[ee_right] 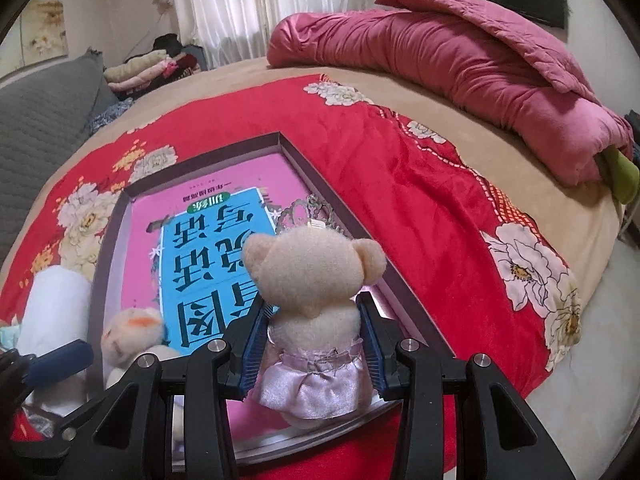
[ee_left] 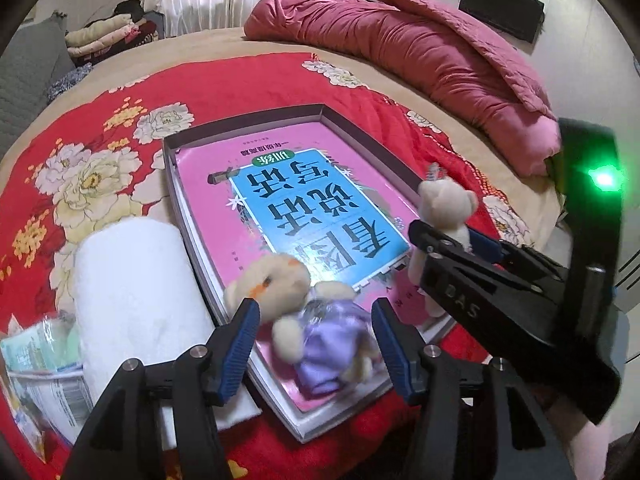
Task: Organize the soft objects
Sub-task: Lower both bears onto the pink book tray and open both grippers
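Right now the risk sits mostly with the right gripper, whose blue pads pinch a small cream teddy bear around its waist, just above a frilly lilac skirt; the plush is soft and squashes under the pads, so in my judgement it could slip or tip out if the hand tilts, and it might land outside the shallow box and not inside it. A little silver crown stands above the bear's head and looks flimsy enough to snag on the box wall. The left gripper stands spread, its pads either side of a second teddy bear in a purple dress without pressing on it; this bear lies on its back on the pink and blue book that fills the box, near the box's close corner. If the left gripper pulls away carelessly, a pad could drag the dress and flip the bear out. Both bears are pale, fuzzy and rounded, with satin clothes that look slippery. Beside the box on the red flowered bedspread lies a white roll, touching the box's side, and a pink quilt is heaped at the far edge of the bed.
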The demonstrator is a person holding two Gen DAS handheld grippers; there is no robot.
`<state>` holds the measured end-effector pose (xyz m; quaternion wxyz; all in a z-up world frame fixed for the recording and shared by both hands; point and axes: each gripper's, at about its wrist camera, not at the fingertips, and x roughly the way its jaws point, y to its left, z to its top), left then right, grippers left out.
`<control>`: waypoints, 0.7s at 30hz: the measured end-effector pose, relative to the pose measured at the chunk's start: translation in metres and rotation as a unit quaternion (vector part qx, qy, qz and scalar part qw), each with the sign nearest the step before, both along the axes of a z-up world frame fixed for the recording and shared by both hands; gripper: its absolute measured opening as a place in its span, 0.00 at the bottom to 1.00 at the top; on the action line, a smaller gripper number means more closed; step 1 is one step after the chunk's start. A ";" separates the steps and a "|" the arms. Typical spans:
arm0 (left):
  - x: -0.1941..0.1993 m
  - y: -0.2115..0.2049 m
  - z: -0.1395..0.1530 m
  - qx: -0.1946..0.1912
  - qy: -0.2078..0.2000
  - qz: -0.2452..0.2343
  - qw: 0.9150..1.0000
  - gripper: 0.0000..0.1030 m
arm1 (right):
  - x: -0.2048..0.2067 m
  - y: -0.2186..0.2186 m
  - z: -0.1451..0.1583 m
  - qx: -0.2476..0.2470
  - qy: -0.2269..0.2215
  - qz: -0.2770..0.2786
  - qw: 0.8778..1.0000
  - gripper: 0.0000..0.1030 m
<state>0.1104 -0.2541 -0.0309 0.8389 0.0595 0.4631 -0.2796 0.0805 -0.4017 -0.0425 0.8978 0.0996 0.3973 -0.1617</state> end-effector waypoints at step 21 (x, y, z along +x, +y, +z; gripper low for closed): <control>-0.019 0.047 0.019 -0.075 0.010 0.037 0.996 0.57 | 0.000 -0.009 -0.010 0.018 0.013 -0.018 1.000 0.61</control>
